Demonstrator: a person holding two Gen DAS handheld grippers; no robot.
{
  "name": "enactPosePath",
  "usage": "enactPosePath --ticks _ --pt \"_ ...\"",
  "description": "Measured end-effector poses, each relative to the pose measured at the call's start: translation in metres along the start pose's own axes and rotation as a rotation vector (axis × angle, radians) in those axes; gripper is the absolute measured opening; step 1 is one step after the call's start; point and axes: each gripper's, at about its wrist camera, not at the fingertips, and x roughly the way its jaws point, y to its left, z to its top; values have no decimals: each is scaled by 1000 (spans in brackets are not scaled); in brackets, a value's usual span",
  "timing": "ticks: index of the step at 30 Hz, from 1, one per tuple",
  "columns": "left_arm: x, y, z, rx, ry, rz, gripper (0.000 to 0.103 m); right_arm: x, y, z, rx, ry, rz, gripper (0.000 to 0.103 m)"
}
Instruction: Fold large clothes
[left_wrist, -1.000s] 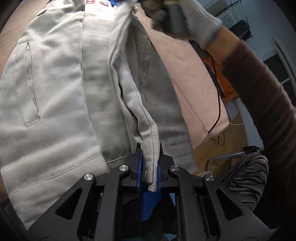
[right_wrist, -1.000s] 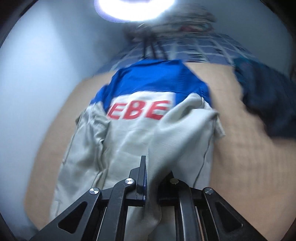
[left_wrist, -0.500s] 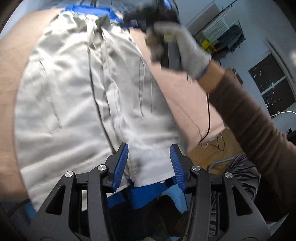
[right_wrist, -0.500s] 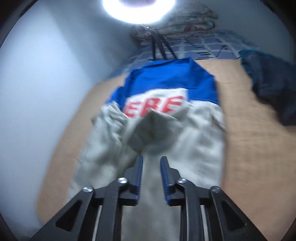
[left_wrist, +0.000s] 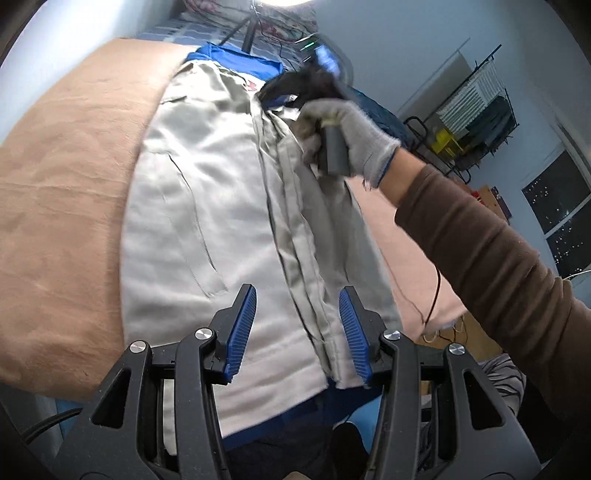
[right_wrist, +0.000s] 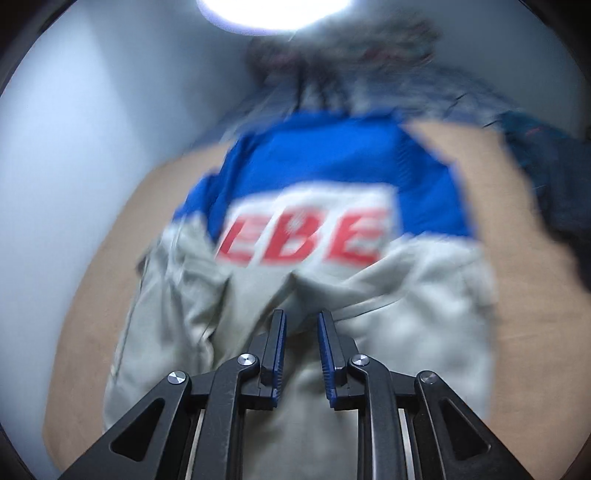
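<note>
Both grippers, left gripper (left_wrist: 297, 328) and right gripper (right_wrist: 300, 349), stand released above the jacket (left_wrist: 207, 206); its loosely folded flap (left_wrist: 314, 236) may slide open when regrasped.

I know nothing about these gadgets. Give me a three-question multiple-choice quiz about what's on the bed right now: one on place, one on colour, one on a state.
1. What does the jacket lie on?
A. tan blanket
B. bare floor
C. glass desk

2. What colour are the jacket's letters?
A. green
B. red
C. black

3. How is the left gripper?
A. clamped on a sleeve
B. open, empty
C. holding a hanger

Answers:
1 A, the tan blanket surrounds the jacket.
2 B, red print on a white panel.
3 B, its jaws have just opened and stand apart above the cloth.
</note>
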Motion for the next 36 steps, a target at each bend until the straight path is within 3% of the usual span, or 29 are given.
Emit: enactPosePath --ticks 1,3,6,9,13,16,18,21,23,25,27,29,31,36 --pt "0 1 0 -1 -3 4 48 10 7 -4 -33 32 -13 18" --pt "-3 6 1 -13 -15 4 48 7 24 -16 -129 -1 -72 18" --pt "-8 10 1 -23 -34 10 48 -20 17 -29 -81 -16 23 18" --pt "-13 16 1 -31 -50 19 48 -59 15 -56 -100 -51 55 18" --pt "-16 27 0 -62 -55 37 48 -80 27 -104 -181 7 72 18" --pt "-21 33 -3 -77 -63 48 48 -81 40 -154 -228 89 132 18" --pt "-26 36 -5 -74 -84 68 48 -91 52 -186 -291 91 133 18" --pt "-31 42 -8 -64 -93 97 48 -119 59 -223 -337 118 215 22" --pt "-32 51 -9 -81 -91 109 54 -135 60 -248 -373 175 260 24" --pt "-33 64 -12 -121 -87 111 67 -157 58 -274 -412 189 260 24" --pt "-30 79 -16 -173 -60 104 67 -183 47 -294 -373 161 253 36" --pt "-27 93 -21 -223 -32 77 67 -202 26 -305 -265 104 243 56" --pt "-22 110 -29 -292 -4 55 67 -211 2 -310 -139 61 237 64" --pt "-4 141 -49 -457 71 -62 67 -194 -39 -325 82 93 303 65"
